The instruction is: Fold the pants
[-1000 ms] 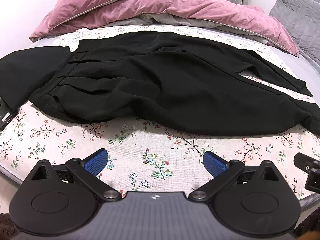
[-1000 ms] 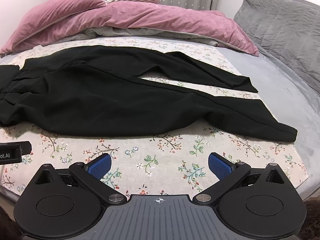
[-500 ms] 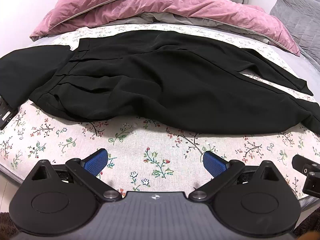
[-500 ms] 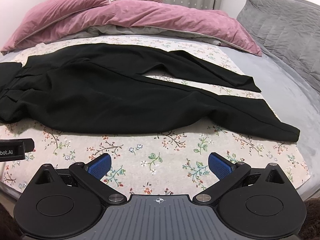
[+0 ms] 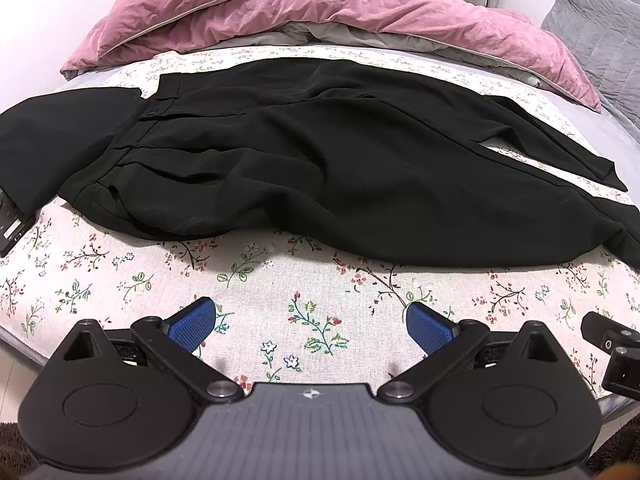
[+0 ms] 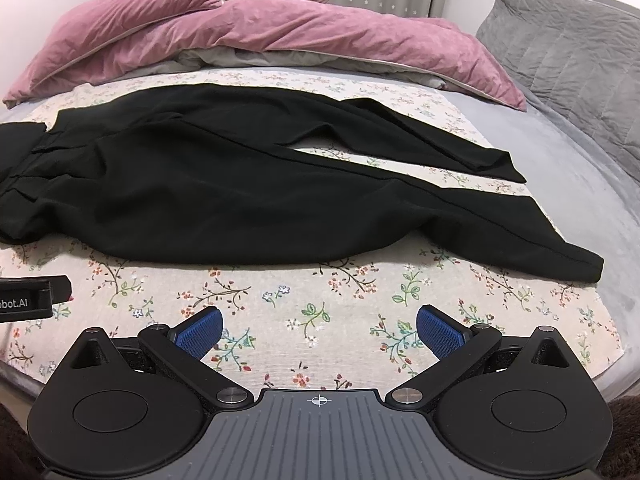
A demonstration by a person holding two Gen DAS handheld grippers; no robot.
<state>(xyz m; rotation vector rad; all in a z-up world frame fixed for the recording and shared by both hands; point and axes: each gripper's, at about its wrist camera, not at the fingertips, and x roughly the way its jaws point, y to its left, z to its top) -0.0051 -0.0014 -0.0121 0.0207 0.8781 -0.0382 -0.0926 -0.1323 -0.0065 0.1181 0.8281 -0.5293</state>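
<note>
Black pants (image 5: 320, 168) lie spread flat on a floral cloth (image 5: 304, 304) on the bed, waistband at the left, two legs running right. The right wrist view shows the pants (image 6: 224, 192) with the legs splayed apart and both hems at the right. My left gripper (image 5: 312, 322) is open and empty, hovering over the floral cloth short of the pants' near edge. My right gripper (image 6: 318, 328) is open and empty, also over the floral cloth (image 6: 320, 304) in front of the near leg.
Another black garment (image 5: 56, 136) lies at the left beside the waistband. A pink duvet (image 6: 256, 36) and pillow are heaped at the back. A grey quilted cushion (image 6: 572, 52) stands at the right. The grey bedsheet (image 6: 580, 184) shows to the right of the cloth.
Both grippers have drifted slightly forward and up over the bed, so the pants sit a little lower in view. The pants have not moved and both grippers stay open.
</note>
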